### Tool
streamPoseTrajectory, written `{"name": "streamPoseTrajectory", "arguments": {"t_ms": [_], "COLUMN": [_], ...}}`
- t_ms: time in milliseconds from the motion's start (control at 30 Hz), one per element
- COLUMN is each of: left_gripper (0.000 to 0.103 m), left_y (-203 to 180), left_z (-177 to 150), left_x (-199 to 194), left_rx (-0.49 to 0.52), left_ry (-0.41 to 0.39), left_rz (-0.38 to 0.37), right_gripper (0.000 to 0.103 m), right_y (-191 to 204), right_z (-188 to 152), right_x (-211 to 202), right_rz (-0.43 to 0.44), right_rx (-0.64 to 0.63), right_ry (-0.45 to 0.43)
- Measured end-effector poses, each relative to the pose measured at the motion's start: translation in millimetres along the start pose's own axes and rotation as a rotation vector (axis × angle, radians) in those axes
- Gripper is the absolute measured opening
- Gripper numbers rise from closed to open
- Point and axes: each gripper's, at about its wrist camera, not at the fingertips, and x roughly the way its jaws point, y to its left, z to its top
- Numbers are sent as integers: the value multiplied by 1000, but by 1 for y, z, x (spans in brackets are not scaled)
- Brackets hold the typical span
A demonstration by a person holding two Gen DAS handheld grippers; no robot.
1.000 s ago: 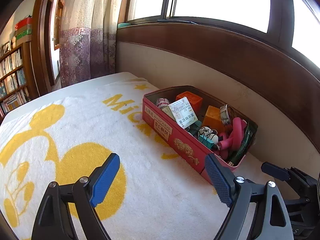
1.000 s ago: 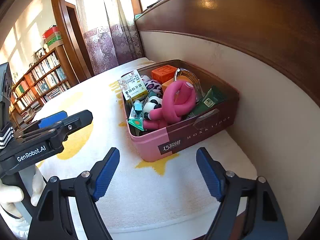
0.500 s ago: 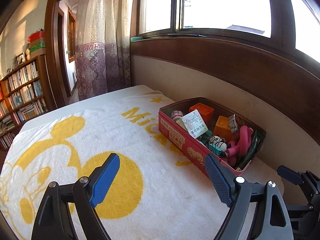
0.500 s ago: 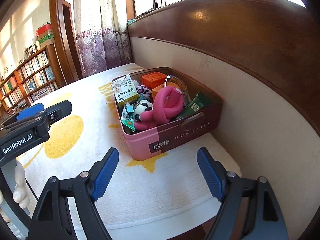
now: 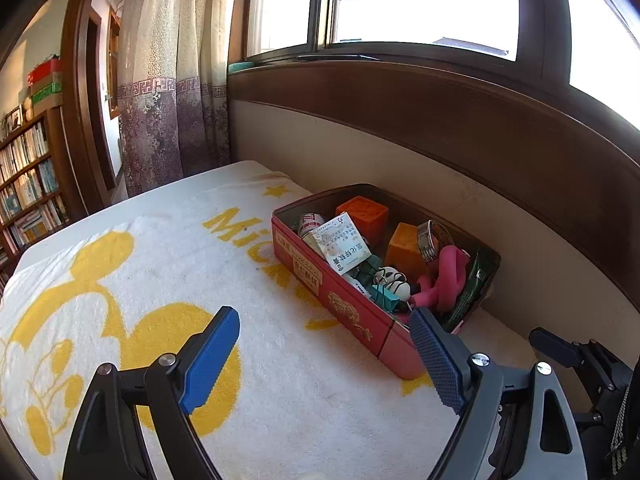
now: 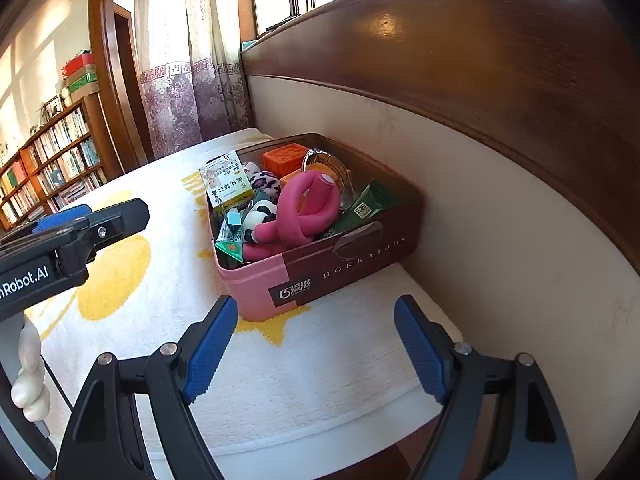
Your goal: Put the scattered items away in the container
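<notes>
A pink and maroon tin (image 5: 352,312) (image 6: 304,280) stands on a white and yellow towel against the wall. It holds several items: an orange cube (image 5: 362,210), a white medicine box (image 6: 226,184), a pink rubber toy (image 6: 304,208), a panda figure (image 6: 258,218) and a green packet (image 6: 370,204). My left gripper (image 5: 324,356) is open and empty, held back from the tin's near long side. My right gripper (image 6: 316,344) is open and empty, held back from the tin's short end. No loose item shows on the towel.
The towel (image 5: 132,280) covers a raised surface beside a cream wall with a dark wood panel (image 5: 440,120). A curtain (image 5: 172,92), a doorway and bookshelves (image 6: 48,172) stand at the far left. The towel's front edge (image 6: 320,428) drops off near my right gripper.
Both grippers have drawn back and up from the tin, which now looks smaller and farther. Both stay open and empty.
</notes>
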Motion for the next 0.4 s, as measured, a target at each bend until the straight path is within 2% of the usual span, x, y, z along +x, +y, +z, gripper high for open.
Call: {"name": "streamPoseTrajectory", "arguments": {"t_ms": [267, 400], "left_gripper": [89, 89], "left_y": [-9, -6], "left_z": [2, -2], "left_x": [5, 2], "left_rx": [28, 51], "left_ry": [0, -14], "left_rz": [-34, -6], "right_gripper": [83, 83], "right_y": [-3, -2], "right_z": [1, -2], "right_x": [-1, 4], "right_rz": [-10, -9], "right_rx": [1, -2], "right_ry": [-14, -7]}}
